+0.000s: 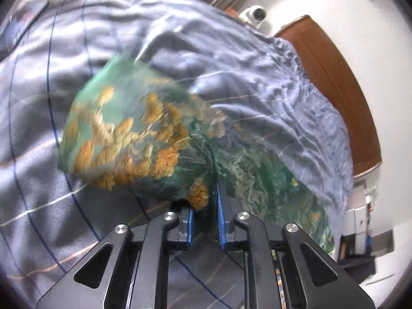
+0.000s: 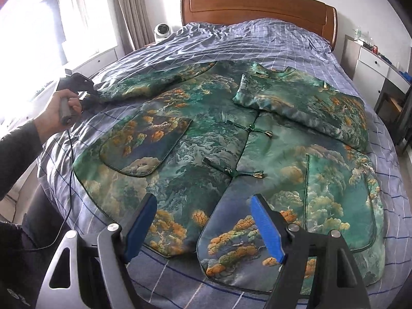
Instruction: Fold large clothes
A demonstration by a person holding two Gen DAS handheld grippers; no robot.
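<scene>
Between the left tongs [image 1: 206, 221], blurred jacket sleeve [image 1: 123, 134] hides pad tips

jacket [image 2: 206, 139]: green silk-like cloth with orange and cream cloud-and-tree pattern, dark green piping, green bead buttons | bed sheet [image 2: 257, 41]: grey-blue with thin white and dark blue grid lines | headboard [image 2: 257, 5]: reddish-brown wood | gripper pads [image 2: 267, 229]: blue on black frames | curtain [image 2: 131, 7]: grey-brown

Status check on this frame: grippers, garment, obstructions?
Left gripper shut on sleeve. Right gripper open above jacket hem. Nothing in the way.
</scene>
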